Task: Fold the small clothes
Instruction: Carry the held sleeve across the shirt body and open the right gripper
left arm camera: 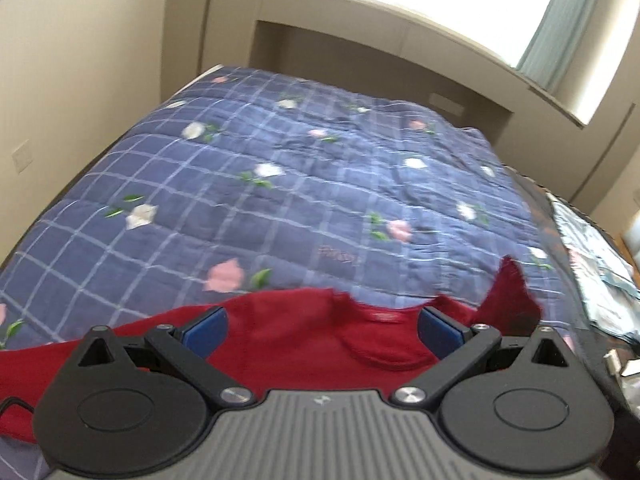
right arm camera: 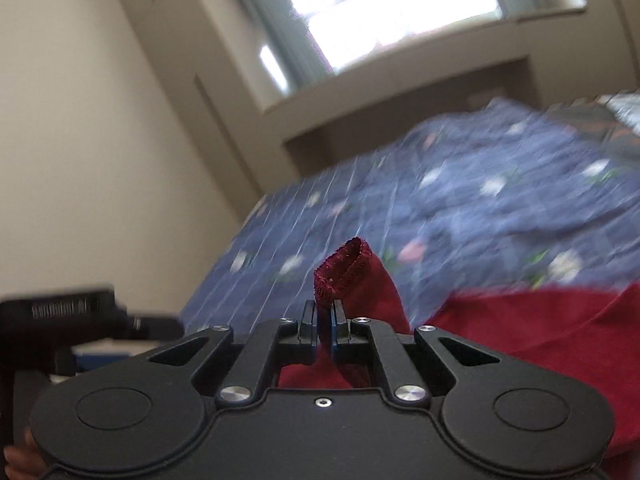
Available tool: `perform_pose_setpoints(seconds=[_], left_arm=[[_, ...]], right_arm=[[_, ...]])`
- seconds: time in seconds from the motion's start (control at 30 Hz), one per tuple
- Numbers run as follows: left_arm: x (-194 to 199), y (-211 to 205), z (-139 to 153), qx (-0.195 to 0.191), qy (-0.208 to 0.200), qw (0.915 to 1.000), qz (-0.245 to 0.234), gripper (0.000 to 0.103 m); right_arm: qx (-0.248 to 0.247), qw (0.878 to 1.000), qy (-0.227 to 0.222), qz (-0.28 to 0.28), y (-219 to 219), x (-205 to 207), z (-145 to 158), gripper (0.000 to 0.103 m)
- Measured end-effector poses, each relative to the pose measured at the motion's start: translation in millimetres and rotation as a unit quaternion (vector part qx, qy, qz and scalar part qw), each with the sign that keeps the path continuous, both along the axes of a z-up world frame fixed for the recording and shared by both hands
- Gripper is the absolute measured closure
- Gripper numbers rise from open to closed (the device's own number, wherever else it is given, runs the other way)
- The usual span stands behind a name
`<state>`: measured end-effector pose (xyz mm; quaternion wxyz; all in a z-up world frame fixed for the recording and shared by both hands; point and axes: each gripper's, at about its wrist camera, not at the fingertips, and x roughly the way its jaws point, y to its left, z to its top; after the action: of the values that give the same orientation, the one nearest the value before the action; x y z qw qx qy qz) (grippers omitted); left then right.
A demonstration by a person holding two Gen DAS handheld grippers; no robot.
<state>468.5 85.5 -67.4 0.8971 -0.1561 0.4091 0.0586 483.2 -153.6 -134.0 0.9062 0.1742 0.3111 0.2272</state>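
A small dark red shirt point(left arm camera: 304, 332) lies on the blue checked floral quilt point(left arm camera: 280, 184), its neckline with a label facing the left wrist view. My left gripper point(left arm camera: 322, 330) is open, its blue pads wide apart just above the shirt near the collar. One sleeve point(left arm camera: 510, 296) is lifted at the right. In the right wrist view my right gripper point(right arm camera: 323, 320) is shut on that sleeve, and the hemmed cuff point(right arm camera: 344, 270) sticks up past the fingertips. The shirt's body point(right arm camera: 540, 340) spreads to the right.
The quilt point(right arm camera: 480, 200) covers a bed that reaches a beige wall and a window ledge point(left arm camera: 400, 12). A light patterned cloth point(left arm camera: 592, 256) lies at the bed's right edge. The left gripper's black body point(right arm camera: 72, 312) shows at the left in the right wrist view.
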Motion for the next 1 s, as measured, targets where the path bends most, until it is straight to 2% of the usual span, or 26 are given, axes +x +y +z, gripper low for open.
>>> perform_pose_setpoints(seconds=[0.2,0.4,0.47,0.5,0.6,0.67,0.77,0.87,1.0], left_arm=[[-6,34,-26,-0.007,0.023,0.9995,0.019,0.000],[-3,38,-54,-0.011,0.043,0.9989,0.015,0.000],[1,36,-60,-0.013,0.047,0.9987,0.012,0.000],[3,34,-63,-0.014,0.049,0.9986,0.011,0.000],[10,26,-69,-0.011,0.053,0.9985,0.005,0.000],[15,18,-72,-0.003,0.053,0.9986,-0.001,0.000],[22,1,-79,0.020,0.054,0.9983,-0.015,0.000],[29,-21,-93,0.038,0.062,0.9969,-0.031,0.000],[33,-50,-116,0.069,0.069,0.9943,-0.043,0.000]], right_arm=[[-0.028,0.999,0.032,0.026,48,-4,-33,0.097],[-0.066,0.995,0.050,0.053,69,-8,-59,0.096],[-0.066,0.994,0.064,0.063,70,-8,-68,0.081],[-0.064,0.993,0.070,0.067,69,-7,-71,0.077],[-0.073,0.992,0.069,0.071,58,-15,-73,0.057],[-0.083,0.993,0.055,0.062,39,-26,-69,0.034],[-0.129,0.991,0.023,0.032,-1,-47,-62,0.018],[-0.209,0.978,0.003,-0.017,-46,-66,-61,0.008],[-0.316,0.945,-0.010,-0.078,-97,-82,-73,0.005]])
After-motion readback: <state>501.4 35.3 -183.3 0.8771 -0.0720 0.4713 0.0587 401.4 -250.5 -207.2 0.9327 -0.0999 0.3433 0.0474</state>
